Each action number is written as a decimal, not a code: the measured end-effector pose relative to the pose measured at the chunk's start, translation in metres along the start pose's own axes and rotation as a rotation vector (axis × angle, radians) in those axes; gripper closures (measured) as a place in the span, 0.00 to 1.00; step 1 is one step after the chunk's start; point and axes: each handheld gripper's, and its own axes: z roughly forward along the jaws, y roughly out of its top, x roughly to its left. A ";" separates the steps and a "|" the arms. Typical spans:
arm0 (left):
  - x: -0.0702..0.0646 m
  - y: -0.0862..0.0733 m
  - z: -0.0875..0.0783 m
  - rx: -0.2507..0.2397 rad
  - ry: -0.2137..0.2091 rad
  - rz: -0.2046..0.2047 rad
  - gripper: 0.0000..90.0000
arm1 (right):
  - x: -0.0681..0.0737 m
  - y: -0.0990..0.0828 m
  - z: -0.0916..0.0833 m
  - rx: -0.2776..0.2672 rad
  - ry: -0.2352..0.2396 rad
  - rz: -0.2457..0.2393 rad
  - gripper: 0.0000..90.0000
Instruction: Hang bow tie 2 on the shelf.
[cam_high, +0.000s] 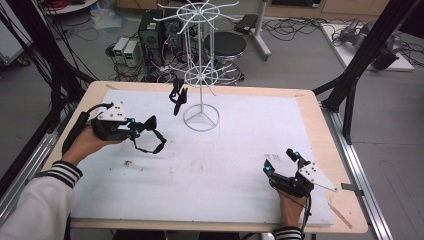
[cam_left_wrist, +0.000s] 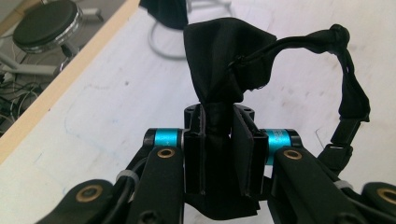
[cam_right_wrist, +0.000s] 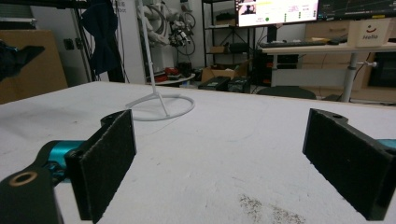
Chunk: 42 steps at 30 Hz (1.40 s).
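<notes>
My left gripper (cam_high: 136, 127) is shut on the knot of a black bow tie (cam_high: 149, 124) and holds it above the left of the white mat, its strap loop (cam_high: 150, 144) hanging below. In the left gripper view both pads pinch the bow tie (cam_left_wrist: 224, 60) at its middle, and the strap (cam_left_wrist: 348, 88) curls off to the right. A second black bow tie (cam_high: 177, 96) hangs from the lower tier of the white wire stand (cam_high: 201, 60) at the back of the mat. My right gripper (cam_high: 283, 161) rests open at the front right, its pads (cam_right_wrist: 109, 158) wide apart.
A white mat (cam_high: 225, 170) covers the wooden table (cam_high: 320, 115). The stand's ring base (cam_high: 201, 120) sits on it, and shows in the right gripper view as a ring base (cam_right_wrist: 161, 108). A black stool (cam_high: 225, 46), computer cases and cables lie on the floor behind the table.
</notes>
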 end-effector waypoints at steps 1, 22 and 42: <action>-0.002 0.001 -0.001 -0.022 0.001 -0.013 0.83 | 0.000 0.000 0.000 -0.001 -0.001 0.001 0.10; -0.039 0.020 -0.004 -0.153 0.021 -0.069 0.84 | 0.000 0.000 0.000 -0.002 -0.001 0.001 0.10; -0.046 0.045 -0.004 -0.250 0.085 -0.176 0.84 | 0.000 0.000 0.000 -0.002 -0.002 -0.006 0.10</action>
